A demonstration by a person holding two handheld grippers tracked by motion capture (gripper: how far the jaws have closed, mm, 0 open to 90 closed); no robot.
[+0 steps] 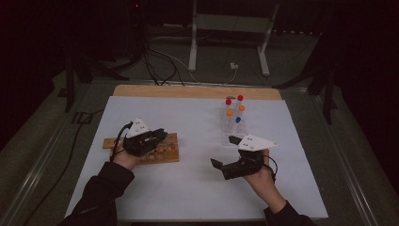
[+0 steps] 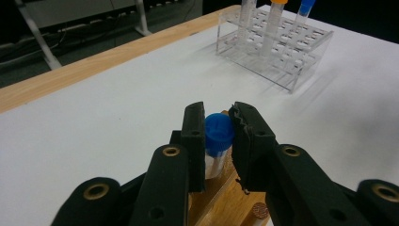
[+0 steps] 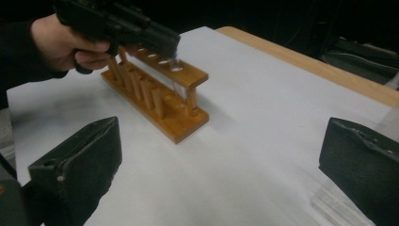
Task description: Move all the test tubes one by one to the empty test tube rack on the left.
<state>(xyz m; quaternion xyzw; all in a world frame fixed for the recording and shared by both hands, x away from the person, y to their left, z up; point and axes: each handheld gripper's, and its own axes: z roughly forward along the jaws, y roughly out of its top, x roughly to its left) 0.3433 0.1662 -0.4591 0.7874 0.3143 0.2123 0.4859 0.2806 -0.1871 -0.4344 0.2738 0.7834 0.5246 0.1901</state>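
A blue-capped tube (image 2: 218, 136) stands in the end of the wooden rack (image 1: 164, 151), and my left gripper (image 2: 219, 129) is shut on it just under the cap. From the right gripper view that left gripper (image 3: 155, 40) hovers over the wooden rack (image 3: 157, 96), the clear tube passing down through a hole. My right gripper (image 1: 225, 151) is open with nothing between its jaws, held above the white mat between the two racks. A clear plastic rack (image 1: 231, 125) holds tubes with red, orange and blue caps; its near side (image 2: 277, 52) lies ahead of my left gripper.
A white mat (image 1: 188, 188) covers the wooden table, whose bare edge (image 1: 188, 91) runs along the far side. Beyond it are cables and a metal stand (image 1: 226, 33) on the floor. Open mat lies between the racks and toward the near edge.
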